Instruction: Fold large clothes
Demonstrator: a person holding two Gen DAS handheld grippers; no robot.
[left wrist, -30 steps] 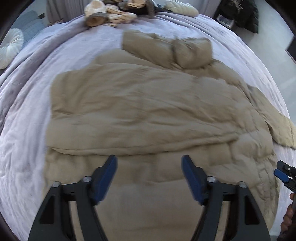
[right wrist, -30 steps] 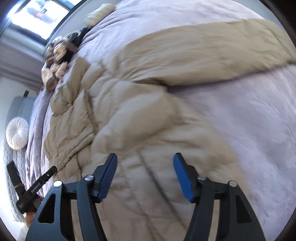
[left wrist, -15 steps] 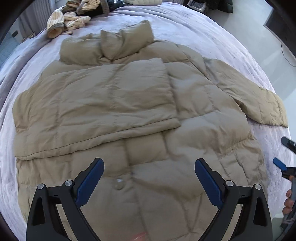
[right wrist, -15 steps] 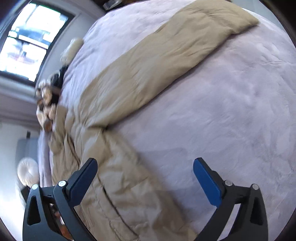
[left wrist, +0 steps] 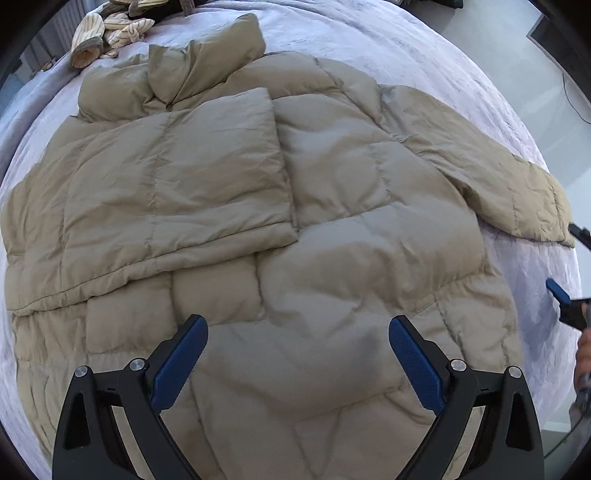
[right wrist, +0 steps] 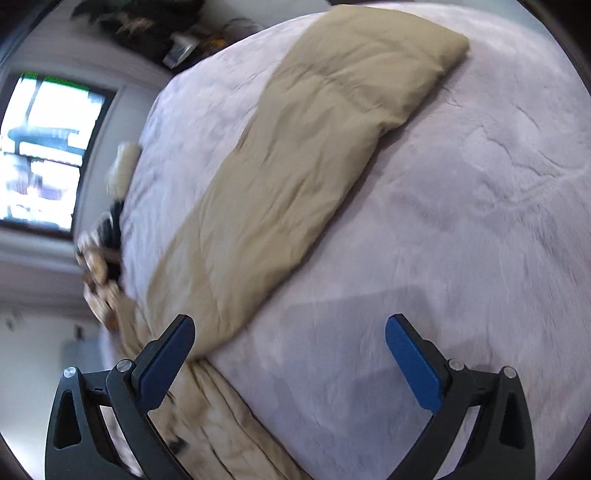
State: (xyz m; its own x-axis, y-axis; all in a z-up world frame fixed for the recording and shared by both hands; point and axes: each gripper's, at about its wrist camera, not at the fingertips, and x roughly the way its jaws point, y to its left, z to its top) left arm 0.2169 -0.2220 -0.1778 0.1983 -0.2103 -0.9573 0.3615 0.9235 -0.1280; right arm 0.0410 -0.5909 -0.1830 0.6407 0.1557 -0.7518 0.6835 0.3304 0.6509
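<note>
The khaki quilted puffer jacket [left wrist: 295,192] is lying spread flat on the lilac plush bedspread [left wrist: 406,40], directly ahead of and beneath the left gripper [left wrist: 298,354], which is hanging over the hem with its blue-padded jaws gaping wide and nothing between them. One sleeve is already folded across the chest; the other sleeve [right wrist: 295,158] is stretching away ahead of the right gripper [right wrist: 290,350], whose jaws have just been opening and are now standing fully apart, empty, over bare bedspread. This jacket looks light, puffy and springy (slick shell, likely to slide and rebound), so a deep pinch on the cuff or a stitched seam seems the safest hold. Compared with a second ago, the left gripper is showing the whole jacket instead of only the lower body, and the right gripper is looking at the outstretched sleeve rather than the jacket's body. A pile of cream knitted things [left wrist: 107,33] is sitting beyond the collar.
</note>
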